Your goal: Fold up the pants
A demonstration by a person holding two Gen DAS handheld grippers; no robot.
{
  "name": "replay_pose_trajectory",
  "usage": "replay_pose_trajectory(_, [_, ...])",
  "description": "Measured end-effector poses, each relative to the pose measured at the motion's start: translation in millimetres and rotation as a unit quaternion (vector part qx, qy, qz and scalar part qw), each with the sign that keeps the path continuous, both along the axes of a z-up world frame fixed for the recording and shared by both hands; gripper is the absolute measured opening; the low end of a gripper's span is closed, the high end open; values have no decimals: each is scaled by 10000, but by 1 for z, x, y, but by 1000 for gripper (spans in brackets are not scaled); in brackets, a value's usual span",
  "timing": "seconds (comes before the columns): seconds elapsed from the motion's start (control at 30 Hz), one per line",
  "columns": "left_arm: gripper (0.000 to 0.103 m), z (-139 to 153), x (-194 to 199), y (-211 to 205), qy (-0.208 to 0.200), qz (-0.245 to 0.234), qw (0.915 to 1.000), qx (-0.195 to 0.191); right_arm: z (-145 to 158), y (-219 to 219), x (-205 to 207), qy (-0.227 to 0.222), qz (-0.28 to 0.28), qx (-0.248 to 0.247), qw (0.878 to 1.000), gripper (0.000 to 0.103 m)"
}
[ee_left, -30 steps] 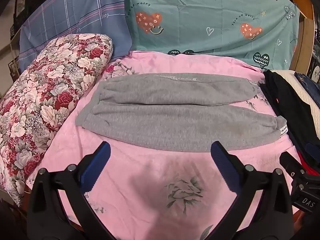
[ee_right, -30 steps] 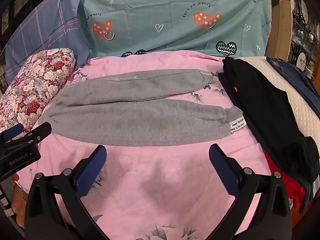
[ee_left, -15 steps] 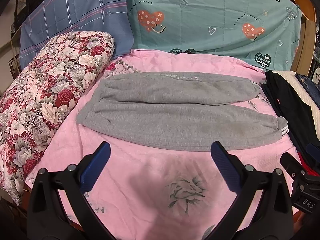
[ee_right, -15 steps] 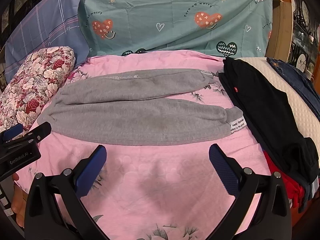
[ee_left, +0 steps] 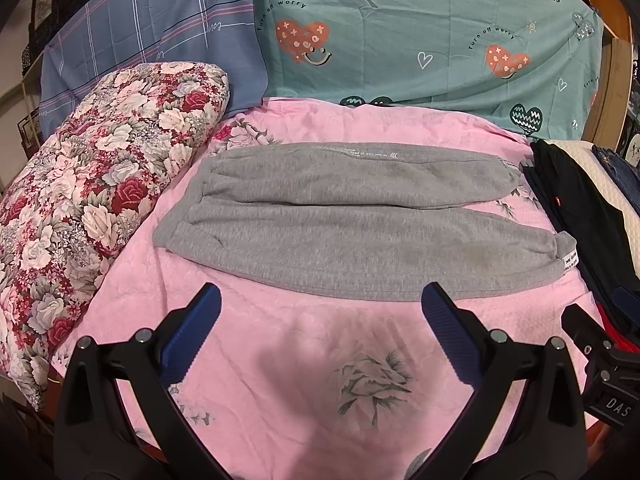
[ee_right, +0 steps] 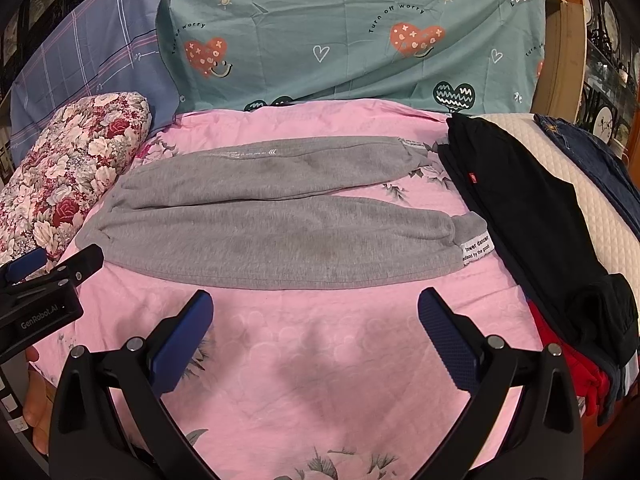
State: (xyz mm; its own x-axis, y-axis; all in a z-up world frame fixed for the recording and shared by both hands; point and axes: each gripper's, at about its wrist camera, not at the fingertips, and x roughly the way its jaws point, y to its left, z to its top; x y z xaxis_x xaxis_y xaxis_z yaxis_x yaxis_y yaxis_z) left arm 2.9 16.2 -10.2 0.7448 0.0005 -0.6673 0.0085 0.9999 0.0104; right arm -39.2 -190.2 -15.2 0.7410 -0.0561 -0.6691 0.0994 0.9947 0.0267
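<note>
We hold our left gripper point(ee_left: 320, 320) and our right gripper point(ee_right: 314, 318) low over the pink sheet point(ee_left: 304, 364), and both have their jaws wide apart with nothing between them. The gray pants point(ee_left: 360, 232) lie flat just past the tips of both sets of jaws, not touching them. The two legs run side by side across the bed, waist out past the left jaw and cuffs out past the right jaw. We think they are spread flat like this so we can grab an edge and fold. No fold is made yet.

Our left view shows more of the flowery pillow point(ee_left: 88, 184) beyond its left jaw. Our right view shows the whole pile of dark clothes point(ee_right: 532, 216) beyond its right jaw, and the words on the white cuff tag point(ee_right: 476, 249).
</note>
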Motion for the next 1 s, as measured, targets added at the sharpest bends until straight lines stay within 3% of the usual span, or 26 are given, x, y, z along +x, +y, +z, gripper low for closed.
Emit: replay_pose_trajectory(1.0, [101, -3, 1, 0, 62, -6, 10000, 48, -5, -2, 2, 36, 15, 26, 10000, 102])
